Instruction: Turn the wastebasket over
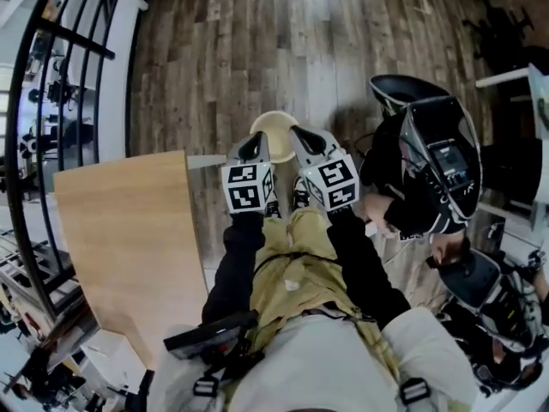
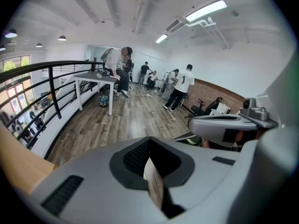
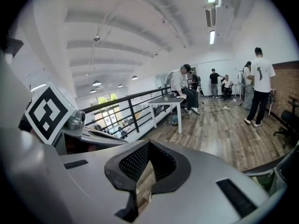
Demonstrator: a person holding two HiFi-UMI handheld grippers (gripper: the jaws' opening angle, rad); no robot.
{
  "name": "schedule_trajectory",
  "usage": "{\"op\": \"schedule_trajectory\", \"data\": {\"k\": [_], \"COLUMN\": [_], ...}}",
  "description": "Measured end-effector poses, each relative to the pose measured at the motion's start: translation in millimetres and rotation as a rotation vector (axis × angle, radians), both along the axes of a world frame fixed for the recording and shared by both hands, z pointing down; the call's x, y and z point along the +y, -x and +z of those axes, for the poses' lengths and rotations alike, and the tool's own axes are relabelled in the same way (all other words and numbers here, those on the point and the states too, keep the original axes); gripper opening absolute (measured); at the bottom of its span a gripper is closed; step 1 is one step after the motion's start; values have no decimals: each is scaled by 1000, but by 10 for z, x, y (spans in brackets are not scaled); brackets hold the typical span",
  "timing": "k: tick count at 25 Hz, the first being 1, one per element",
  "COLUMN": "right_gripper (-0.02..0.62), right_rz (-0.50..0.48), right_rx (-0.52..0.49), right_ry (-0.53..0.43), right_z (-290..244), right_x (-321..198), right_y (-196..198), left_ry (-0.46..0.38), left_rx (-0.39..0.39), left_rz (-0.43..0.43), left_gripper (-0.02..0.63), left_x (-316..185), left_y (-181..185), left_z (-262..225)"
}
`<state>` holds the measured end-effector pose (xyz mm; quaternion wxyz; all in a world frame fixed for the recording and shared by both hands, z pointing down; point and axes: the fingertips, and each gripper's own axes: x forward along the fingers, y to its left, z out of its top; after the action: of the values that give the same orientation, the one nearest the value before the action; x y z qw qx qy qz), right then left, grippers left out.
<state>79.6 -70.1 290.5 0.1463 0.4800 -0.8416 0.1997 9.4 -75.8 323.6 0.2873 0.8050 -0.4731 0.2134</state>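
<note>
The beige wastebasket [image 1: 273, 127] hangs above the wooden floor, in front of the person's legs, mostly hidden behind both grippers. My left gripper [image 1: 256, 149] is shut on its left side. My right gripper [image 1: 305, 141] is shut on its right side. In the left gripper view a thin tan wall of the wastebasket [image 2: 154, 185] is pinched between the black pads of the left gripper [image 2: 151, 169]. In the right gripper view the same tan wall [image 3: 144, 186] sits clamped in the right gripper [image 3: 145, 171]. Both grippers point forward, slightly below level.
A light wooden tabletop [image 1: 129, 239] lies to the left, with a black railing [image 1: 51, 75] beyond it. A person in black [image 1: 403, 187] crouches close on the right beside a dark device [image 1: 442, 157]. A white table [image 2: 96, 78] and several people stand far across the room.
</note>
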Motion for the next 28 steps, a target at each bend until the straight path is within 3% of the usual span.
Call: {"op": "schedule_trajectory", "data": {"k": [4, 13, 23, 28], "right_gripper": [20, 20, 20, 20], "right_rz": [29, 44, 79, 74], "right_rx": [-22, -27, -54, -56], "right_ry": [-87, -344, -547, -616], "right_z": [-521, -1876, -2759, -3217], "right_x": [126, -43, 0, -180], "right_y": [-22, -44, -14, -73], "left_ry": [-71, -312, -618, -707], "left_rx": [25, 63, 101, 114], "left_rz": [-35, 11, 72, 51], "left_gripper": [2, 2, 2, 2], "left_x": [8, -184, -193, -344], "left_y": [20, -106, -122, -206], "left_z": [-476, -1751, -2867, -3285]}}
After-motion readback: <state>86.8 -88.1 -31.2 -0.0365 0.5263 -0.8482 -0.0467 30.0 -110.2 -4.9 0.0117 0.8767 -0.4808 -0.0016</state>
